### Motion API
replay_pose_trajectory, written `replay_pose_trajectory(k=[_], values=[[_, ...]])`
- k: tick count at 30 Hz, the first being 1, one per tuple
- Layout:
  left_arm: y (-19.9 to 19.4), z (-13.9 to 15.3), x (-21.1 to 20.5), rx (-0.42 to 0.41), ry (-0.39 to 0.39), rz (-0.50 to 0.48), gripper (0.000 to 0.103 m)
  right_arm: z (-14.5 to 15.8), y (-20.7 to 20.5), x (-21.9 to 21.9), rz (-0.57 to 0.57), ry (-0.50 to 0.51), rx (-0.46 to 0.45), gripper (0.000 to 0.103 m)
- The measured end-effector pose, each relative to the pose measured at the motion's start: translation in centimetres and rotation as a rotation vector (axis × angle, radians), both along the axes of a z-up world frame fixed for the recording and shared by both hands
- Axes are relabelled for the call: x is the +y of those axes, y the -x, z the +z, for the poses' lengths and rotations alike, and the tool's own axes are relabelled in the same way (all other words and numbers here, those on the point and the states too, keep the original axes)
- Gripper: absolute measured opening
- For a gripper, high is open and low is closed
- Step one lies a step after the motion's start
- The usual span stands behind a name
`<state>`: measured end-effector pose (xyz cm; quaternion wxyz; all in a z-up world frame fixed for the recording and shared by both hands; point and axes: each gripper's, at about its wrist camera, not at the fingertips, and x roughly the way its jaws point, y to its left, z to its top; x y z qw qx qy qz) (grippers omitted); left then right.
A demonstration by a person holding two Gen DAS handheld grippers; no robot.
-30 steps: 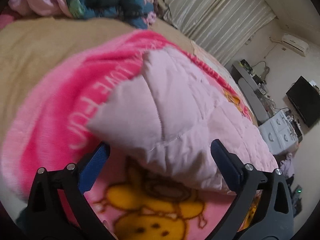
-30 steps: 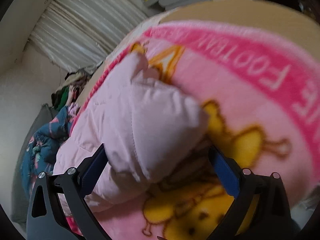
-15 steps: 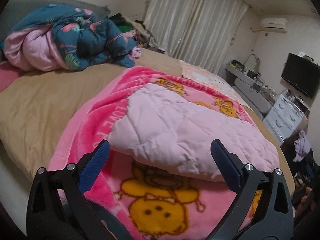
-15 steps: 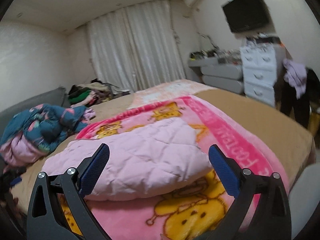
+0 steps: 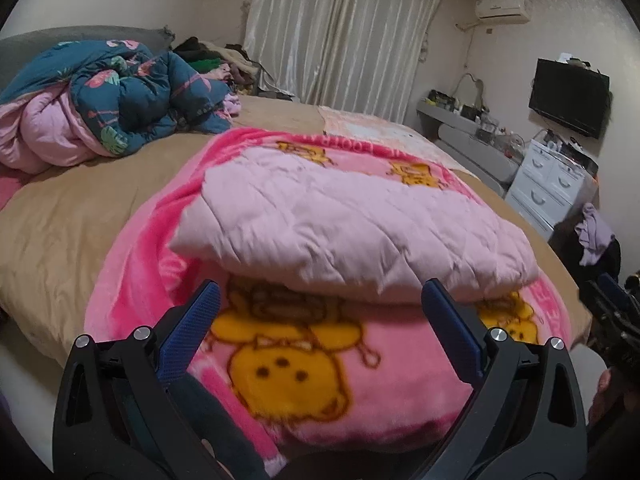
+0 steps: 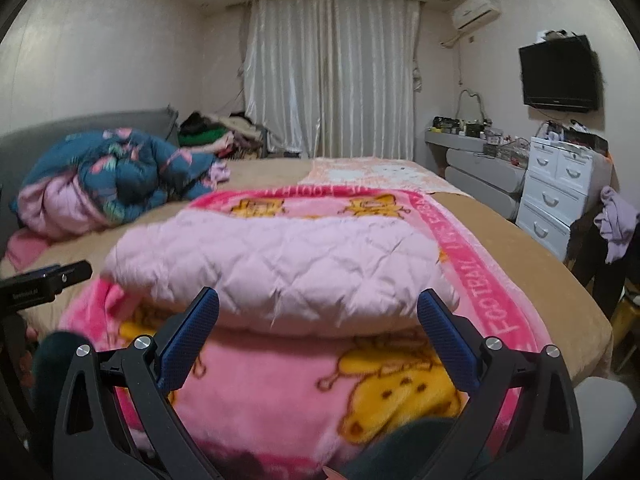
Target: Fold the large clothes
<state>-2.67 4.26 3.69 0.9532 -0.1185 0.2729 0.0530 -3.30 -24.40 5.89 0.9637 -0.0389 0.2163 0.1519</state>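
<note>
Left gripper [image 5: 320, 312]: jaws spread wide, nothing held, blue ribbed pads [image 5: 192, 332] clear of fabric. Right gripper [image 6: 318, 312]: same, wide apart, empty. Pale pink quilted garment [image 5: 344, 224], puffy, diamond-stitched, folded into thick slab, lies just ahead of both claws on fleecy pink cartoon blanket [image 5: 304, 368]. Blanket spread over tan bed [image 5: 72, 216]. Crumpled teal floral duvet [image 5: 132, 92] far ahead-left.
</note>
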Motion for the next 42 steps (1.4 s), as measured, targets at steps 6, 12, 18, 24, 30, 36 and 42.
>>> replay_pose_trajectory(k=[6, 12, 18, 24, 30, 36, 42], values=[[0.4, 0.1, -1.2, -0.004, -0.025, -0.026, 0.094, -1.5, 0.0, 1.6, 0.009, 0.042, 0.053, 0.099], [0.4, 0.0, -1.5, 0.000, -0.023, -0.030, 0.094, -1.5, -0.5, 1.6, 0.016, 0.024, 0.066, 0.099], [0.5, 0.1, -1.6, -0.002, -0.021, -0.031, 0.094, -1.6, -0.6, 1.5, 0.008, 0.013, 0.068, 0.099], [0.4, 0.2, -1.8, 0.000, -0.019, -0.038, 0.094, -1.6, -0.7, 1.4, 0.007, 0.011, 0.066, 0.099], [0.3, 0.3, -1.7, -0.001, -0.019, -0.037, 0.094, -1.3, -0.7, 1.2, 0.002, 0.004, 0.063, 0.099], [0.3, 0.3, -1.8, 0.001, -0.021, -0.036, 0.094, -1.3, -0.7, 1.2, 0.003, 0.004, 0.064, 0.099], [0.2, 0.3, -1.8, 0.000, -0.020, -0.035, 0.094, -1.3, -0.7, 1.2, 0.003, 0.003, 0.063, 0.099]])
